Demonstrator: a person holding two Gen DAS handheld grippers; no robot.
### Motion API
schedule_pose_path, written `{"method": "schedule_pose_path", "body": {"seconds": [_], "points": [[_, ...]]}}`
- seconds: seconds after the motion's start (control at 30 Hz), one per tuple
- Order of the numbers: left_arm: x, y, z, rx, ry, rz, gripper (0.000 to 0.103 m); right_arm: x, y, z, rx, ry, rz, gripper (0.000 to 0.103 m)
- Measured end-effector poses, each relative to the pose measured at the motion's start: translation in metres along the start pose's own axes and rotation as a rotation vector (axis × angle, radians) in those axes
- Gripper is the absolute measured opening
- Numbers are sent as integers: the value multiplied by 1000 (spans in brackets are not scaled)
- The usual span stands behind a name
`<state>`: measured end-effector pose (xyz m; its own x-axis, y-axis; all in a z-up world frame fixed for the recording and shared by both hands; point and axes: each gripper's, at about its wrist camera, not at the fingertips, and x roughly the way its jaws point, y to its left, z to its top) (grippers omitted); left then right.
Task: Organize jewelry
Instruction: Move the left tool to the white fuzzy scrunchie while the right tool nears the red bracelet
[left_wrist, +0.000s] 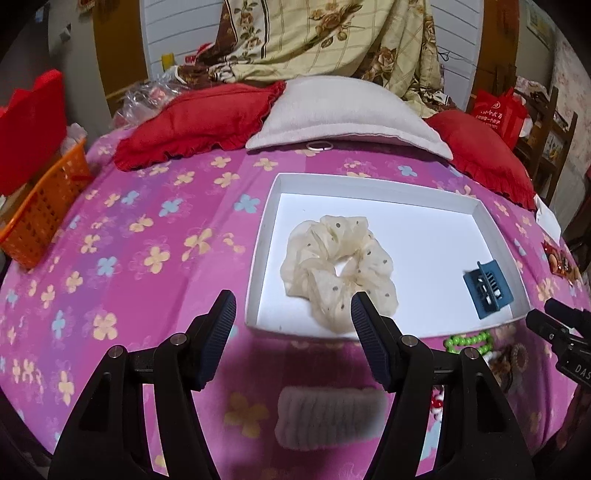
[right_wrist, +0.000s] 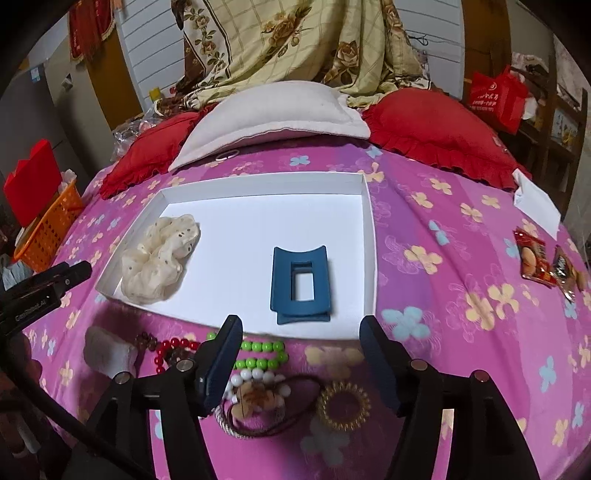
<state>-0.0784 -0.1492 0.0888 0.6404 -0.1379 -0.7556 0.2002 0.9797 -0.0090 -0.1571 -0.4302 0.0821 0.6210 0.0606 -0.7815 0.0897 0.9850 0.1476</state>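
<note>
A shallow white box (left_wrist: 266, 236) (right_wrist: 371, 229) lies on the pink flowered bedspread. In it are a cream dotted scrunchie (left_wrist: 338, 266) (right_wrist: 159, 254) and a blue hair claw (left_wrist: 487, 290) (right_wrist: 300, 280). My left gripper (left_wrist: 293, 314) is open and empty, just before the box's near edge by the scrunchie. My right gripper (right_wrist: 301, 336) is open and empty, above the box's near edge. Under it lie a green bead bracelet (right_wrist: 262, 354) (left_wrist: 467, 341), a white bead bracelet (right_wrist: 258, 376), a red bead bracelet (right_wrist: 166, 350), a gold spiral hair tie (right_wrist: 343, 406) and a brown elastic (right_wrist: 295, 417). A grey fuzzy band (left_wrist: 328, 413) (right_wrist: 107, 350) lies near me.
Red cushions (left_wrist: 195, 122) (right_wrist: 436, 129) and a white pillow (left_wrist: 343, 110) line the bed's far side, with a thin ring (left_wrist: 319, 146) in front. An orange basket (left_wrist: 48, 206) stands at the left edge. Snack packets (right_wrist: 535, 258) and white paper (right_wrist: 535, 206) lie at the right.
</note>
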Motion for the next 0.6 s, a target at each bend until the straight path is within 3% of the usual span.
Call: {"method": "schedule_pose_path", "body": {"seconds": [0.6], "points": [[-44, -10, -34, 19, -79, 29, 65, -28, 11, -25, -25, -15, -13, 70]]}}
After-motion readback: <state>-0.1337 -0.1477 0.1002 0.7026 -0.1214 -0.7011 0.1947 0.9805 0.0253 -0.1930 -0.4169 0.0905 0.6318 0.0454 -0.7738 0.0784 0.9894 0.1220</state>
